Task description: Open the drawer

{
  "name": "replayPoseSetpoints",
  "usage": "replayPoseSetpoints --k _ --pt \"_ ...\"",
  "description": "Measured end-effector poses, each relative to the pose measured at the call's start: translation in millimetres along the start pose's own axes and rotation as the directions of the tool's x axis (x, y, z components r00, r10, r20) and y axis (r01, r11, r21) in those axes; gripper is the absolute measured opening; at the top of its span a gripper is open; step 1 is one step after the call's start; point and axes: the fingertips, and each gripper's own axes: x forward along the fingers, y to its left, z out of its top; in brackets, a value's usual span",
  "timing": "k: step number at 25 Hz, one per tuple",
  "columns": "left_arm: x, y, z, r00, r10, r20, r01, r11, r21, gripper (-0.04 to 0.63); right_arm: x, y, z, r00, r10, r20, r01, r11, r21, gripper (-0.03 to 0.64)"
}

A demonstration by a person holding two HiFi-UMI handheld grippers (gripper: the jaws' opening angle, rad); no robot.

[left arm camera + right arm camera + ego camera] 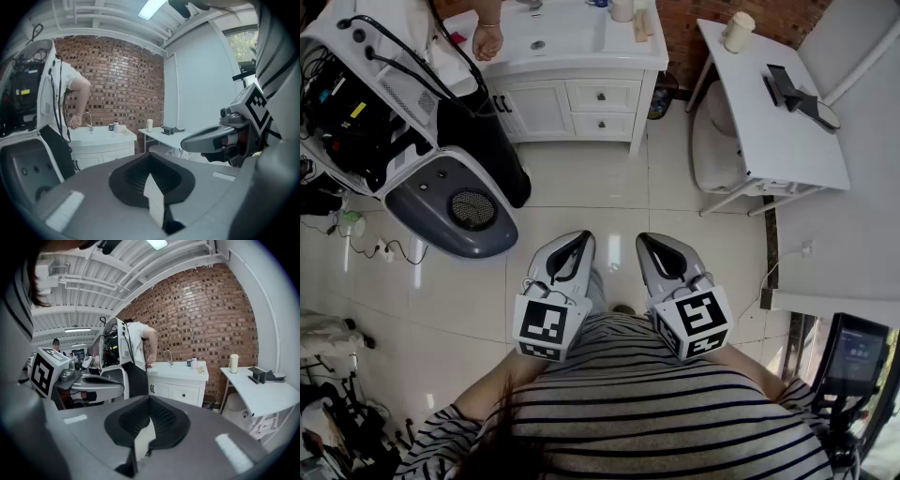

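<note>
While both tools sit close to the striped shirt (675, 403), nothing has been touched yet. The left tool (575, 242) is squeezed closed with nothing in it. The right tool (651, 242), just beside it, is closed and empty too. Both point to 12 o'clock, over the floor tiles (581, 187).

Far off at 12 o'clock stands a white cabinet (539, 111) with a sink (553, 33) on top. Its right part has two small drawers, the top drawer (621, 96) and the low drawer (621, 124). Each has a little dark knob (602, 95) in the middle. Both look closed, and I cannot tell which one is meant.

At 10 o'clock is a big grey and white machine (450, 202). Another person's hand (487, 41) rests on the sink top. At 2 o'clock is a white worktop (787, 141) with a cup (738, 31) on it.

To do this well, I think you should walk closer first, because the drawers are well apart from the tools. Then open one tool, put its jaws on both sides of a knob and squeeze. Pull slowly and straight back to 6 o'clock so the knob does not slip out. Keep away from the machine and the other person.
</note>
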Motion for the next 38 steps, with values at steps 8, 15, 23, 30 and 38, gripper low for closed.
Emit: replayPoseSetpoints --k 8,15,23,30,38 --pt "138.3 112.9 7.5 0.993 -0.107 -0.056 0.107 0.994 -0.012 0.015 146.2 -73.0 42.3 0.994 -0.100 -0.037 0.101 0.995 0.020 0.002" --pt "265.8 201.4 -41.4 0.984 -0.123 -0.128 0.123 0.992 -0.007 0.015 291.8 -157.0 20.3 0.980 -0.173 -0.098 0.177 0.984 0.028 0.002" --pt "377.2 275.0 -169.8 0.999 -0.012 -0.035 0.016 0.992 0.126 0.015 478.8 -241.1 -145.3 0.979 -0.160 -0.129 0.147 0.983 -0.110 0.002" --pt "448.7 312.4 -275.1 0.999 0.024 0.040 -0.031 0.983 0.179 0.015 642.8 -303.2 -275.0 0.975 -0.209 -0.070 0.187 0.954 -0.235 0.002" --pt "464.0 318.4 -335.0 0.996 0.055 0.066 -0.064 0.988 0.143 0.015 728.6 -329.1 -330.9 0.965 -0.256 -0.060 0.225 0.922 -0.316 0.160"
